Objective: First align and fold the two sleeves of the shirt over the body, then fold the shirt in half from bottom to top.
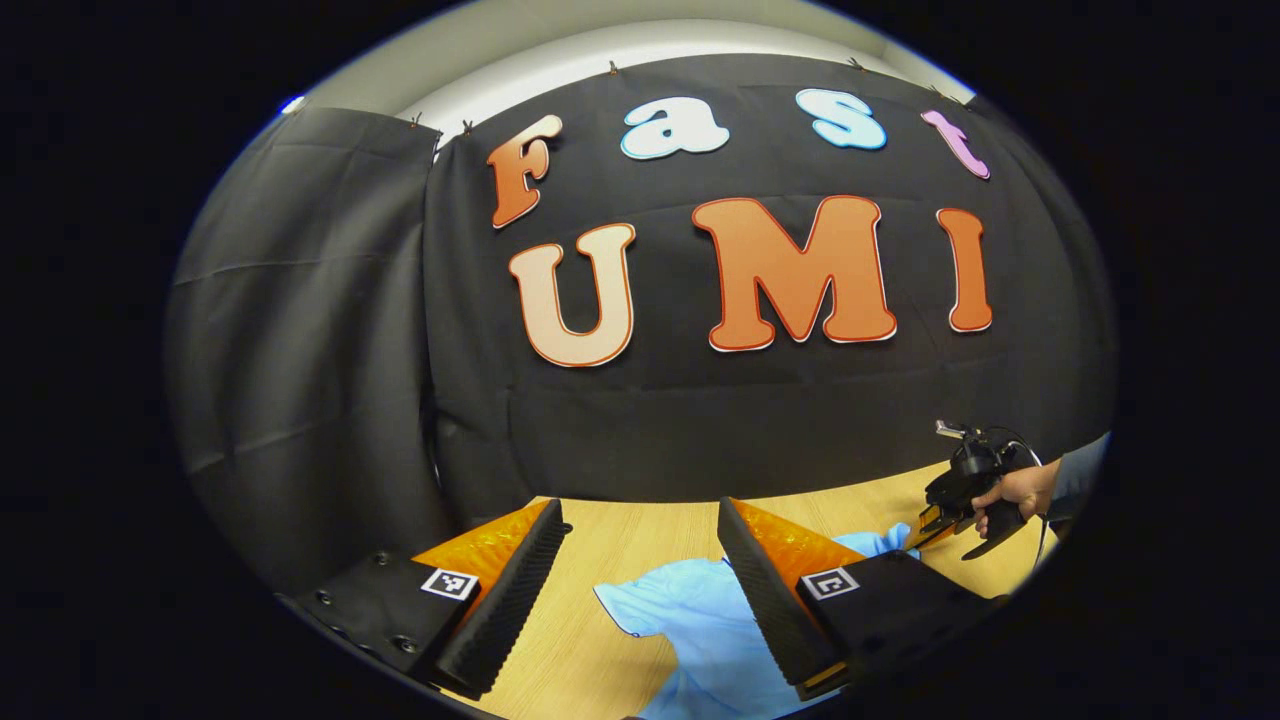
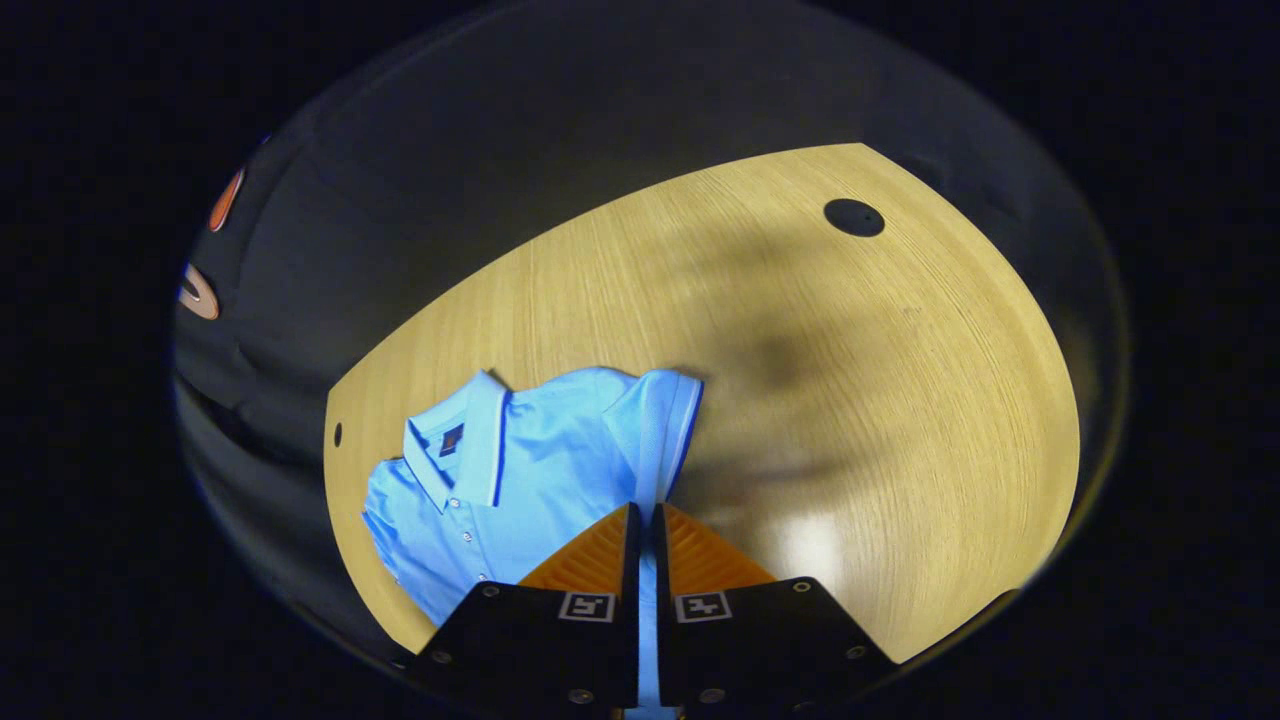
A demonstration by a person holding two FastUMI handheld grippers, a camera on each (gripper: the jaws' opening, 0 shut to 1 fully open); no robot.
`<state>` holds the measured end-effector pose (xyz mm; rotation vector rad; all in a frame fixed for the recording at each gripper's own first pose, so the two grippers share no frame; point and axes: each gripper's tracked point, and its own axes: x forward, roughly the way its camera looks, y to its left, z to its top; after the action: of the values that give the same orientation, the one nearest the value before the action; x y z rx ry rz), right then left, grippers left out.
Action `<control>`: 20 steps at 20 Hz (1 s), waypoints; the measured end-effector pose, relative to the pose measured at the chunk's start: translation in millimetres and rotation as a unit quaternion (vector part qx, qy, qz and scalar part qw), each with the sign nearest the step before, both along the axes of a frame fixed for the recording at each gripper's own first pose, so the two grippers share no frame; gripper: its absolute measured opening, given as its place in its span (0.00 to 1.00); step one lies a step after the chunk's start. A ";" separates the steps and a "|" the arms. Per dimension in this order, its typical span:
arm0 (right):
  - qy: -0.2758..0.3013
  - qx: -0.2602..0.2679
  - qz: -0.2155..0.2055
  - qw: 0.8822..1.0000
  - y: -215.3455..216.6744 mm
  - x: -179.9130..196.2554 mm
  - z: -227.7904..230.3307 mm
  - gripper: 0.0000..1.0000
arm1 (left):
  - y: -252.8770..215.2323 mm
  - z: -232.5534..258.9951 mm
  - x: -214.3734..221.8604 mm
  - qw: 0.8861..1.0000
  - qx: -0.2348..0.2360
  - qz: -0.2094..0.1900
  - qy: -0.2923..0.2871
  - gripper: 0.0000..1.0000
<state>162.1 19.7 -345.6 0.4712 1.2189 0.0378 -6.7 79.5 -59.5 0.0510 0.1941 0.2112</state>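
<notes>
- Two grippers work over a light blue polo shirt lying on the wooden table
- Left gripper: fingers spread wide, hovering above the shirt's near sleeve, gripping nothing
- Right gripper: fingers pressed together, pinching the far sleeve fabric between them
- In the left gripper view a hand holds the right gripper at the shirt's far edge

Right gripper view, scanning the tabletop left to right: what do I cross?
Small dark hole near the wooden table's left edge → light blue polo shirt's collar → its blue-trimmed sleeve, pinched between the right gripper's closed fingers → bare light wood tabletop → round black cap, far right.
</notes>
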 end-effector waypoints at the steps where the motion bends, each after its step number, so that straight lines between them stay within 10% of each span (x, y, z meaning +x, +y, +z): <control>1: -0.005 0.005 0.005 1.000 5.8 1.4 6.6 0.08 | 1.0 0.1 -1.2 1.000 0.000 0.001 -0.001 1.00; 11: -0.021 0.029 0.071 0.997 84.6 -2.0 23.6 0.08 | 27.9 -20.4 -14.6 0.999 -0.015 0.031 0.014 1.00; 15: -0.045 0.066 0.094 0.992 114.3 -4.8 42.2 0.33 | 40.2 -32.6 -11.7 0.998 -0.037 0.035 0.030 1.00; 20: -0.068 0.043 0.102 0.992 102.1 -14.1 58.7 0.37 | 58.2 -48.7 -1.3 0.994 -0.094 0.023 0.051 1.00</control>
<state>148.1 121.7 -287.0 0.4102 1.1296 0.2926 -8.0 137.7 -108.2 -0.1295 0.3155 0.2365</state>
